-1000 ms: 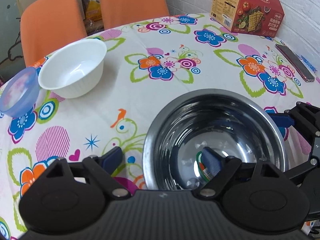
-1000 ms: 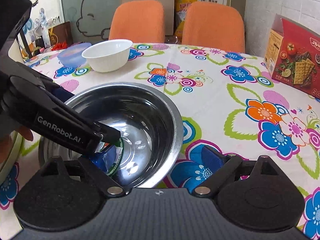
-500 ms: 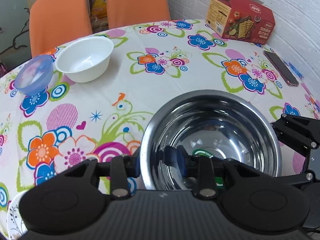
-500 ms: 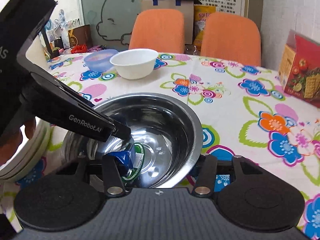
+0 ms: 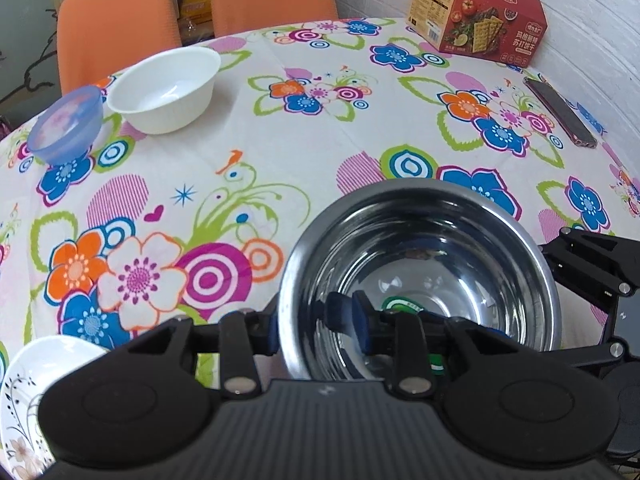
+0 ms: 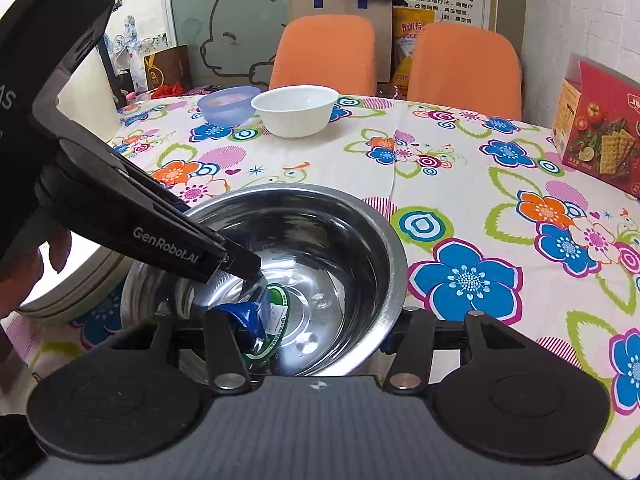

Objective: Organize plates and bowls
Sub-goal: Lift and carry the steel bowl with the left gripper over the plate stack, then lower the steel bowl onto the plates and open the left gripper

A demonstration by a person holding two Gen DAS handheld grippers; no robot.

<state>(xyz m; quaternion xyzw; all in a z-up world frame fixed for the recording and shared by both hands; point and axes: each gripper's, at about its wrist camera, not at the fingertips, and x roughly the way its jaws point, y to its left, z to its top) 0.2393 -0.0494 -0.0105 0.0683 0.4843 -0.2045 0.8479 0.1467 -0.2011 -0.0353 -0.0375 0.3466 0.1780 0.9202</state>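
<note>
While both hand-held grippers (image 5: 316, 326) (image 6: 320, 330) clamp steel bowl (image 5: 420, 280) rim, open tablecloth (image 5: 280, 140) ahead.

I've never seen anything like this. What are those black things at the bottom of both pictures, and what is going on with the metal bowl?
No robot here: a person holds a two-finger gripper in each hand, each with a fisheye camera looking along its fingers. One picture comes from the left gripper, the other from the right gripper. Both sets of jaws pinch opposite walls of the steel bowl, one finger inside, one outside. On the flowered tablecloth sit a white bowl, a blue plastic bowl, a cracker box and a phone. White plates show at the near-left edge.
</note>
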